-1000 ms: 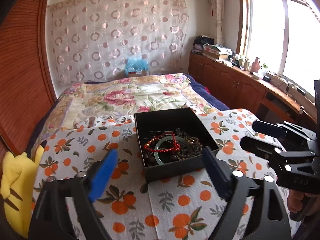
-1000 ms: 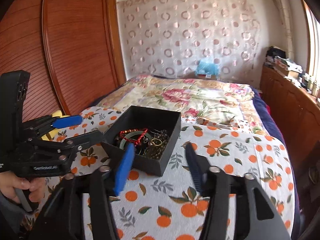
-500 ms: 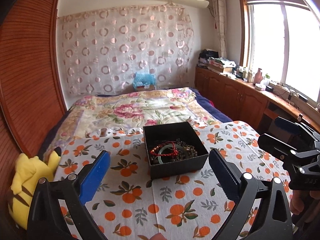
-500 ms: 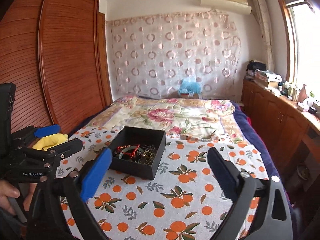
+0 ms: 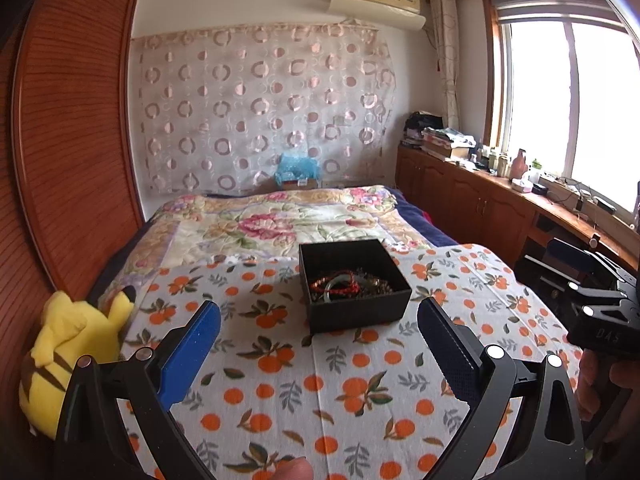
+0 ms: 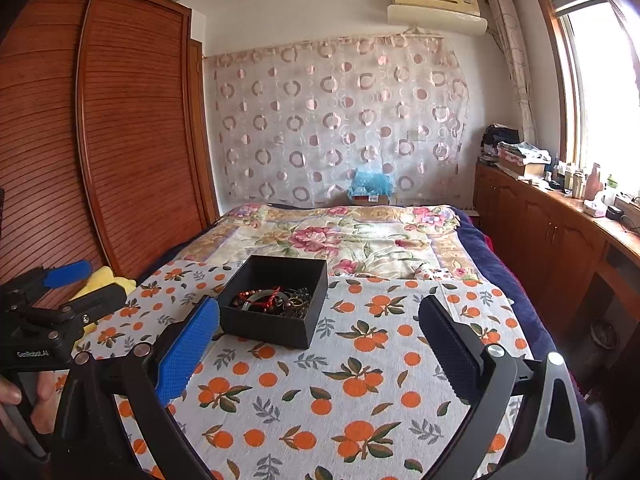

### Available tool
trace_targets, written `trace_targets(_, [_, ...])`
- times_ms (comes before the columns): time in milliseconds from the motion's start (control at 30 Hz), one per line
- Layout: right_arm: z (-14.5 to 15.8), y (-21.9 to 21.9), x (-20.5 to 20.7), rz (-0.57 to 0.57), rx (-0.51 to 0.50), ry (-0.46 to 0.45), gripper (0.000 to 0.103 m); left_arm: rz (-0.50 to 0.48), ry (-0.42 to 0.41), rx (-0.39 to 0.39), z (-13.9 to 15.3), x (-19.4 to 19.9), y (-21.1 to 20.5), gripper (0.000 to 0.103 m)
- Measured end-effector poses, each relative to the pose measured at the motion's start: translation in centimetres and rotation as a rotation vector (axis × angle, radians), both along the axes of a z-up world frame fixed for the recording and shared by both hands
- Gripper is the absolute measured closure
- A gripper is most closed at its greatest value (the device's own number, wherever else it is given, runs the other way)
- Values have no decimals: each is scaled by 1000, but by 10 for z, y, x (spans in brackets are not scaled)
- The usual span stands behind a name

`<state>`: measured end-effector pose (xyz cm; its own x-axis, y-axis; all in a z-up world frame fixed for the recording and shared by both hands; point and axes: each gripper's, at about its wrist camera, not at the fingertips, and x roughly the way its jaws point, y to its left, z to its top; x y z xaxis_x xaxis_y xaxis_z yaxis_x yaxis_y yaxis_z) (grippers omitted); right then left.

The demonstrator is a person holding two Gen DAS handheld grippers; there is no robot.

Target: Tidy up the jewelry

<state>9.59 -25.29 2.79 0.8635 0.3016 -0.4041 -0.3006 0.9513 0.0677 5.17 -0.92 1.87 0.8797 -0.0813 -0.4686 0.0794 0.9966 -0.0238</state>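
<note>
Both tools are held back from the work, jaws spread wide and empty: the left tool (image 5: 318, 344) at the bottom of its view, the right tool (image 6: 320, 340) likewise. The black jewelry box (image 5: 354, 284) sits mid-frame on the orange-print cloth (image 5: 340, 392), holding a tangle of red beaded bracelet (image 5: 336, 282), pale bangle and dark beads. Likely either nothing is sorted yet or it is all gathered; the next move would be reaching in. The left tool's body reads "GenRobot.AI".
</note>
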Motion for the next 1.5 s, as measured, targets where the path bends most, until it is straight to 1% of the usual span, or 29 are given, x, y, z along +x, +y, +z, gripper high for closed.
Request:
trace_targets(167, [-3, 0, -2, 0, 5, 7, 2, 18, 8, 3, -4, -2, 5, 8])
trace_targets(467, [-5, -1, -4, -1, 5, 7, 2, 13, 13, -7, -5, -1, 6, 8])
trace_targets(567, [-6, -2, -4, -4, 0, 6, 2, 17, 12, 3, -6, -1, 5, 8])
trace_targets(1500, [-9, -4, -4, -7, -3, 1, 2, 16, 14, -3, -8, -2, 6, 8])
